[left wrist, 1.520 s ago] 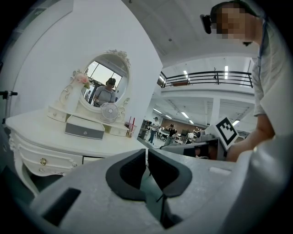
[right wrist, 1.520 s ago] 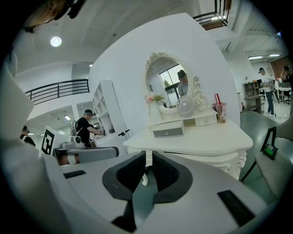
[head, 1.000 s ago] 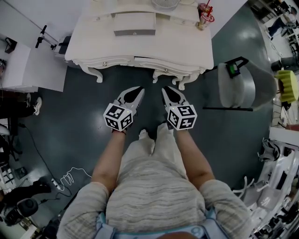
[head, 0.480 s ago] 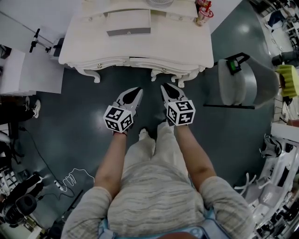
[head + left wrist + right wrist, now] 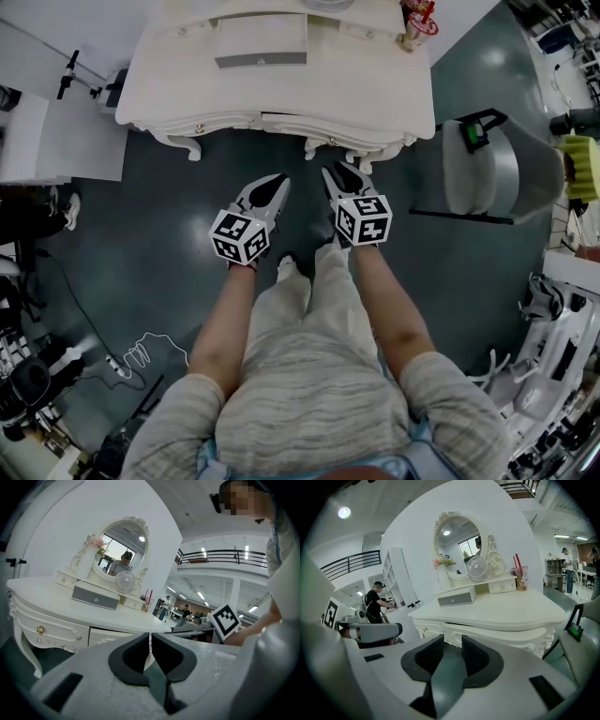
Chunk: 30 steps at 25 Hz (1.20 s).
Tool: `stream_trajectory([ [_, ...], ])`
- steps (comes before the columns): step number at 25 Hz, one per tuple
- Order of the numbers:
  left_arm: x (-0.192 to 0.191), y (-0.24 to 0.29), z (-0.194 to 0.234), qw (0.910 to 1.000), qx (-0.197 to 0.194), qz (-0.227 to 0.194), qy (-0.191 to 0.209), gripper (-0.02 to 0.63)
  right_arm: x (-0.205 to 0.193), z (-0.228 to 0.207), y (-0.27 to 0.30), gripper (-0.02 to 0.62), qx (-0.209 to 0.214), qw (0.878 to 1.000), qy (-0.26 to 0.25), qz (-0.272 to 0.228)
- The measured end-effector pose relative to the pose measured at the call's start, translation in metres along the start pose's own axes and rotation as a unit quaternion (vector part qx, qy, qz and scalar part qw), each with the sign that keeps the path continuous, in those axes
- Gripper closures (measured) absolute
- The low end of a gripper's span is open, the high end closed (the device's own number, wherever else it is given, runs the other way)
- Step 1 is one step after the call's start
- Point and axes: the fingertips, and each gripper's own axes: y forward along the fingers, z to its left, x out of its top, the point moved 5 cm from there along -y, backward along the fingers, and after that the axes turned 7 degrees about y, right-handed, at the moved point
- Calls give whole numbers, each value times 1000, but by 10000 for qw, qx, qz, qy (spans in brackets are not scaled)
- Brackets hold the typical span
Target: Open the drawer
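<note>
Right gripper [image 5: 337, 174] jaws have just been opening, nothing between them; left gripper [image 5: 276, 181] is held closed, empty. Drawer knob [image 5: 330, 142] should be approached squarely and straddled before clamping.

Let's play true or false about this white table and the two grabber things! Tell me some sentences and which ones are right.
The table is white. True.
A little fan stands in front of the mirror. True.
The left hand-held gripper is wide open. False: its jaws are together.
The right hand-held gripper is squeezing something. False: its jaws have just been opening, with nothing between them.
The cup is tipped over. False: it stands upright on the table.
</note>
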Motion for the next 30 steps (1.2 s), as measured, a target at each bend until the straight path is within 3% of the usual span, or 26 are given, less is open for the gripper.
stream_trajectory([
  [30, -21, 17, 17, 9993, 147, 282, -217, 578, -39, -69, 77, 474, -925, 9910, 612, 746],
])
